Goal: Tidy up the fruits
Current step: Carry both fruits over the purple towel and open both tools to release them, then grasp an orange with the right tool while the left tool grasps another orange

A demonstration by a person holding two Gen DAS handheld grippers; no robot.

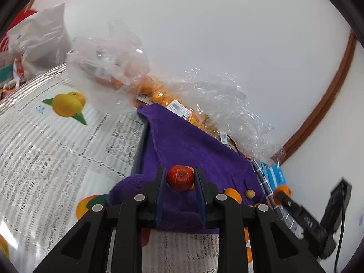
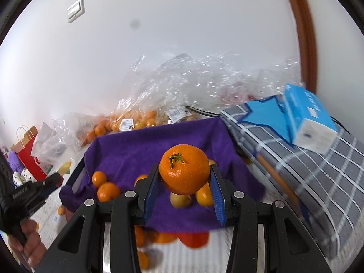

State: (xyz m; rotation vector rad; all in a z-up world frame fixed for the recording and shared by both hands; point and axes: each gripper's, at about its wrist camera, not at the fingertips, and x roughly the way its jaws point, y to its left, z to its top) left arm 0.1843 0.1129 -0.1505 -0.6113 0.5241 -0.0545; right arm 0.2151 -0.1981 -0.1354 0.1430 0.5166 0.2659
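Note:
In the left wrist view my left gripper (image 1: 180,177) is shut on a small red apple (image 1: 180,177), held just above the purple towel (image 1: 188,143) that lines a box. A small orange (image 1: 232,195) and a tiny yellow-green fruit (image 1: 249,193) lie on the towel to the right. In the right wrist view my right gripper (image 2: 184,177) is shut on a large orange (image 2: 184,169) with a green stem, held above the same purple towel (image 2: 159,145). Small oranges (image 2: 107,190) and a yellowish fruit (image 2: 180,200) lie on the towel below.
Clear plastic bags of oranges (image 2: 134,120) lie behind the box by the white wall. A grey checked cloth (image 2: 318,170) with a blue box (image 2: 307,125) is at the right. A red paper bag (image 2: 29,157) stands far left. Fruit-print lace tablecloth (image 1: 56,147) covers the table.

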